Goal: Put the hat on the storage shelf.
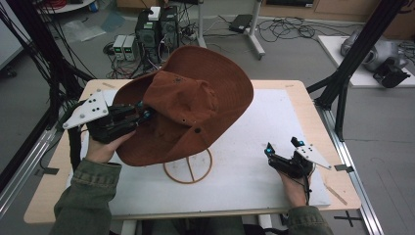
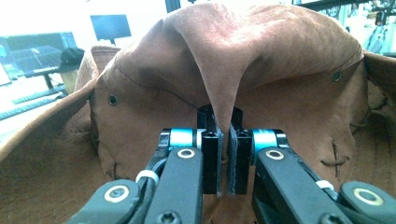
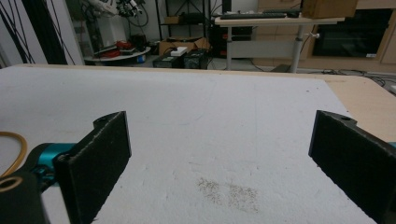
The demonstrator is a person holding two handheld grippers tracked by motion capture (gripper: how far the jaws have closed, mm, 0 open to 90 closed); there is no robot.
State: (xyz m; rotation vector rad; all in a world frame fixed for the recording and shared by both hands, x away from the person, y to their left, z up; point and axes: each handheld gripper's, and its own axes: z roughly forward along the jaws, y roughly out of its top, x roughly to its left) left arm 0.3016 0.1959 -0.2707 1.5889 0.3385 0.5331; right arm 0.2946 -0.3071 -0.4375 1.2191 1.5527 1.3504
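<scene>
two grippers, one pinching a brown hat

one brown suede cowboy hat [image 1: 188, 105] is the landmark here: it hangs tilted above the white mat [image 1: 254, 147] that covers the wooden table [image 1: 313, 112], and it is lifted over a round wooden ring stand [image 1: 188, 171] which sits on the mat just below the hat's near brim.

the left gripper [image 1: 147, 113] reaches the hat from its left side, held by the left hand [image 1: 103, 147] in a green sleeve. in the left gripper view its jaws are clamped almost together on a fold of the hat's suede [image 2: 219, 93], which is pulled up into a ridge between them; small eyelets and stitching show on the crown to either side.

the right gripper [image 1: 284, 146] rests low on the mat, well to the right of the hat and apart from it, held by the right hand [image 1: 296, 188]. in the right gripper view its jaws stand wide apart with nothing between them, just bare mat with a faint dark speckled mark [image 3: 229, 189], and a curve of the ring stand [image 3: 14, 154] at the left edge.

beyond the hat, on the floor behind the table, stand computer cases [image 1: 156, 32] and tangled cables [image 1: 286, 27].
</scene>
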